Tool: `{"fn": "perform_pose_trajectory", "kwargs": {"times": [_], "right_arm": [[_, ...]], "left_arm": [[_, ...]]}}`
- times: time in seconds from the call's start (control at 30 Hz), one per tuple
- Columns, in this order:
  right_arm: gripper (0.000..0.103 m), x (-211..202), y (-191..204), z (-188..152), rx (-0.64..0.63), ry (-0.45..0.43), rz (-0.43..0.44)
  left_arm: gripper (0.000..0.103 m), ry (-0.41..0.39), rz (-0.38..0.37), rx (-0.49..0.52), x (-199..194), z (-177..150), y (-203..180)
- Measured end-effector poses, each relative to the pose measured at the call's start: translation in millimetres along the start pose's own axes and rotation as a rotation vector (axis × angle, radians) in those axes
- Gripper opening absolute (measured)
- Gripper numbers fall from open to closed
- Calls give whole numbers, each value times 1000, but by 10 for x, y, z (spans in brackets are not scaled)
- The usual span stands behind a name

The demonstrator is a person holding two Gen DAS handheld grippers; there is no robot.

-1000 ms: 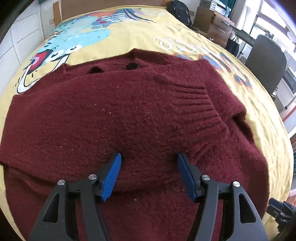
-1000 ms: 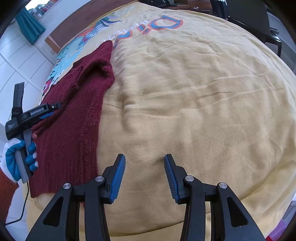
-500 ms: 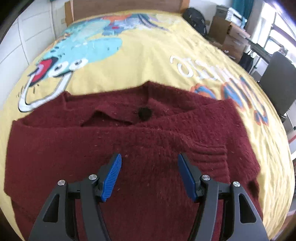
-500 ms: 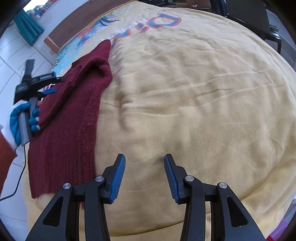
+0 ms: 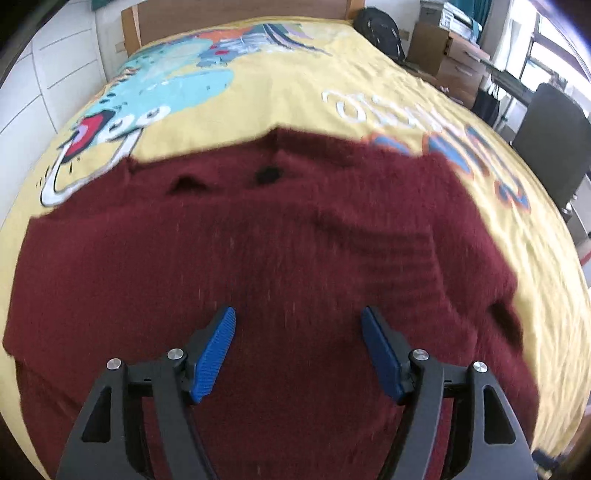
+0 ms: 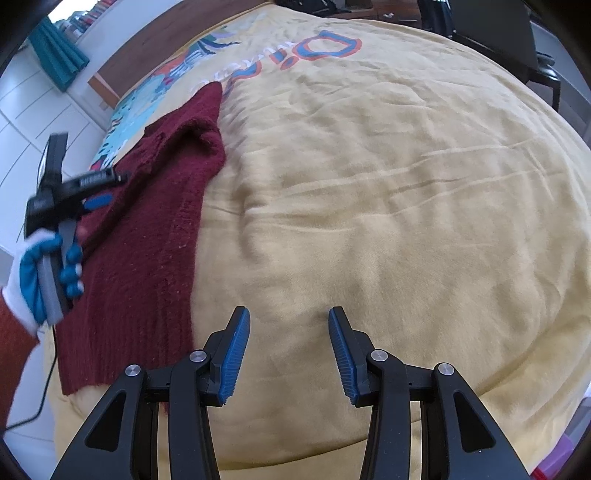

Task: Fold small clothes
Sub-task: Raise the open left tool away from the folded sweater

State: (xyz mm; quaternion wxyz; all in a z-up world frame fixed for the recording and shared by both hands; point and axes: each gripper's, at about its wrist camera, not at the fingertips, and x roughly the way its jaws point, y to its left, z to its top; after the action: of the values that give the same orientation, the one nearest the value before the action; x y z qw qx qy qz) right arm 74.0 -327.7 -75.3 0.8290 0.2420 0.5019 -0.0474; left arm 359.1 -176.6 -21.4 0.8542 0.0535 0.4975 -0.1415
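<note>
A dark red knitted sweater lies on the yellow printed bedspread, sleeves folded in over the body. My left gripper is open and empty, hovering above the sweater's lower middle. In the right wrist view the sweater lies at the left, with the left gripper and a gloved hand over it. My right gripper is open and empty over bare bedspread, to the right of the sweater's ribbed hem.
A wooden headboard stands at the far end of the bed. Cardboard boxes, a black bag and a dark office chair stand beside the bed on the right. White wall panels run along the left.
The left gripper rose and pulled back from the sweater, then came forward and lower again. The right gripper has stayed almost still. Both stayed open.
</note>
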Motion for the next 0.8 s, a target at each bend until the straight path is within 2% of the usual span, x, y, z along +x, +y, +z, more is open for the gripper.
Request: {"fn": "perform_pose_trajectory", "kwargs": {"times": [0.17, 0.37, 0.57, 0.7, 0.8], "right_arm": [[51, -104, 36, -32, -10, -21, -15], [52, -247, 63, -107, -13, -40, -15], [52, -444, 114, -212, -18, -59, 0], [52, -579, 196, -281, -38, -73, 11], [56, -674, 261, -334, -49, -85, 27]], "left_arm": [[65, 10, -33, -6, -211, -164, 13], [65, -3, -34, -21, -566, -353, 174], [65, -22, -6, -51, -990, -641, 512], [65, -31, 11, -107, -1286, -866, 812], [65, -36, 36, -144, -1504, -1075, 1032]]}}
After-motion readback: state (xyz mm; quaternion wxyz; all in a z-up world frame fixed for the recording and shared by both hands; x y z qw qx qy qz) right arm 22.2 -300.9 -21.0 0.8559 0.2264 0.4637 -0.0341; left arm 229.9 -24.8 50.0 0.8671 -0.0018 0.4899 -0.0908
